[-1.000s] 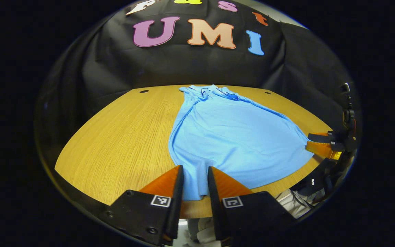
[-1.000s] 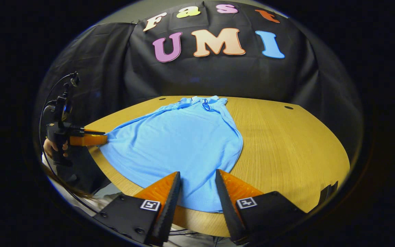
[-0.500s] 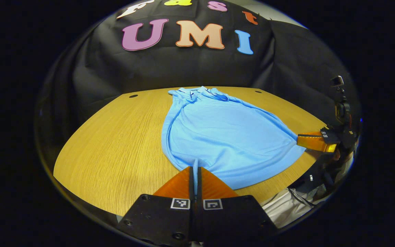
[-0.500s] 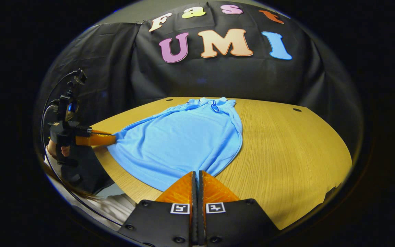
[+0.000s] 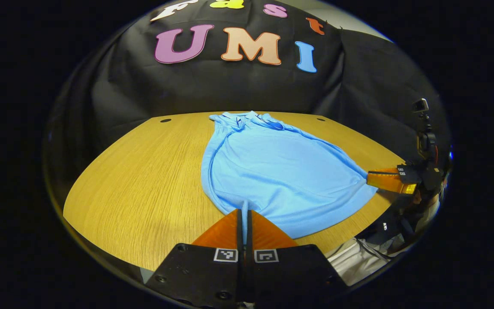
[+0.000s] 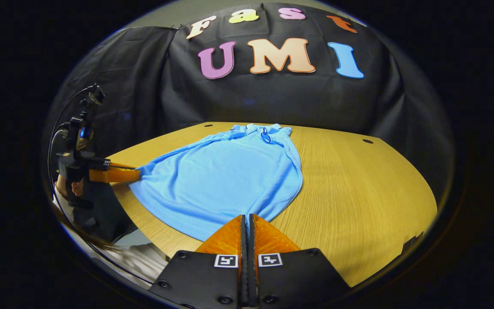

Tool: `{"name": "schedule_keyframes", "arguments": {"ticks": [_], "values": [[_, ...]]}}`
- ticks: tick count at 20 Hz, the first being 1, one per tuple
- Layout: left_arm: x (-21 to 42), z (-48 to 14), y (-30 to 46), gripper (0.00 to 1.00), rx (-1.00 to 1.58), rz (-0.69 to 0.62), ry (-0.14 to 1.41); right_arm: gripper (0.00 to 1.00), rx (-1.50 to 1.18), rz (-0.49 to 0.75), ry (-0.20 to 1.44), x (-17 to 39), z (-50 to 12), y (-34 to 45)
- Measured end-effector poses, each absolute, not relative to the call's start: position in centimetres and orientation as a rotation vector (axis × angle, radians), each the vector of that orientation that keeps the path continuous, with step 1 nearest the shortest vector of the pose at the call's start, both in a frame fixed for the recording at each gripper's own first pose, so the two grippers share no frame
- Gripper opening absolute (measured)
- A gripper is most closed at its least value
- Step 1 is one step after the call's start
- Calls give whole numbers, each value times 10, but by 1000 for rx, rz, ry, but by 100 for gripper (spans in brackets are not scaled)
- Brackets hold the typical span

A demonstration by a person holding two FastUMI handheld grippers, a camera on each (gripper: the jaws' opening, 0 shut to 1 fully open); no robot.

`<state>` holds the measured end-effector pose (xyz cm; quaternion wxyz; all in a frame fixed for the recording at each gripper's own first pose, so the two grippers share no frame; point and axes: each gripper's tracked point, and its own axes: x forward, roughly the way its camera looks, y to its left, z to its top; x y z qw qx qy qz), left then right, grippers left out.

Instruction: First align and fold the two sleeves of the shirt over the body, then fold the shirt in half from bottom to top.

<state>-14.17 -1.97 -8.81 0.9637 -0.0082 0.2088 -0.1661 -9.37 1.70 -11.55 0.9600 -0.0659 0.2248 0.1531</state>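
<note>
A light blue shirt [image 5: 281, 171] [image 6: 225, 176] lies on the wooden table, collar at the far end, sleeves folded in over the body. My left gripper [image 5: 243, 211] is shut on the shirt's bottom hem at its near left corner. My right gripper [image 6: 246, 216] is shut on the hem at the near right corner. Each gripper also appears in the other's view, pinching its corner: the right gripper [image 5: 369, 177] far right in the left gripper view, the left gripper [image 6: 137, 174] far left in the right gripper view. The hem is slightly raised and taut between them.
The wooden table [image 5: 144, 180] [image 6: 358, 184] has bare surface on both sides of the shirt and small dark holes near its far edge. A hand [image 6: 75, 188] holds the left gripper's handle. Black cloth forms the booth wall behind.
Both grippers went from open around the hem to shut on it. Since then they have lifted the bottom corners slightly and the hem has pulled a little taut.
</note>
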Motion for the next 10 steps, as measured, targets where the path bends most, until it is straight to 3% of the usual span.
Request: {"name": "schedule_keyframes", "arguments": {"ticks": [10], "values": [[-87,-34,-22,0,-99,-383,345,3,-133,274,379,-27,-65,20]]}}
